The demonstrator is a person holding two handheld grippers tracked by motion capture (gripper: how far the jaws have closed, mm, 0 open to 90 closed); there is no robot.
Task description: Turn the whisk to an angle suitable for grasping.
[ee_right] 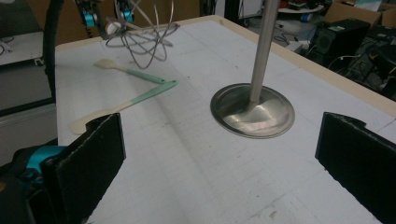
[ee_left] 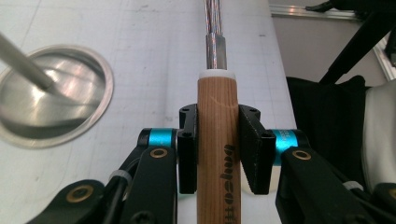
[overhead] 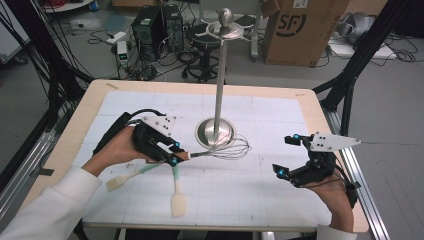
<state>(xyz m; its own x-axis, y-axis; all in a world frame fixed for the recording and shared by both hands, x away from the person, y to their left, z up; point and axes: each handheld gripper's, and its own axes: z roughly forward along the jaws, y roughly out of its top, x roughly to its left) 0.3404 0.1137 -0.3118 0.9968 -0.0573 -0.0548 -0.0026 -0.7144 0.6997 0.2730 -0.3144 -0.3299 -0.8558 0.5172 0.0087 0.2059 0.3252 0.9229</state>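
From the high view I see my left hand-held gripper clamped on the wooden handle of a whisk, and the left gripper view confirms it: both black pads press flat against the sides of the handle, one on each side, with the handle running straight up between them. The whisk lies roughly level above the worktop, its wire loops stretching toward the right and ending just in front of the round metal base of the stand. The stand's thin pole rises upright from that base near the middle of the white mat.

Below my left hand-held gripper two spatulas with mint-green handles rest on the mat: one spatula points toward me, the other spatula angles off to the left, and their handle ends meet just under the gripper.

My right hand-held gripper sits over the right part of the mat, well apart from the whisk. Its jaws stand wide apart with nothing between them; in the right gripper view I see bare mat and the stand's base between them.
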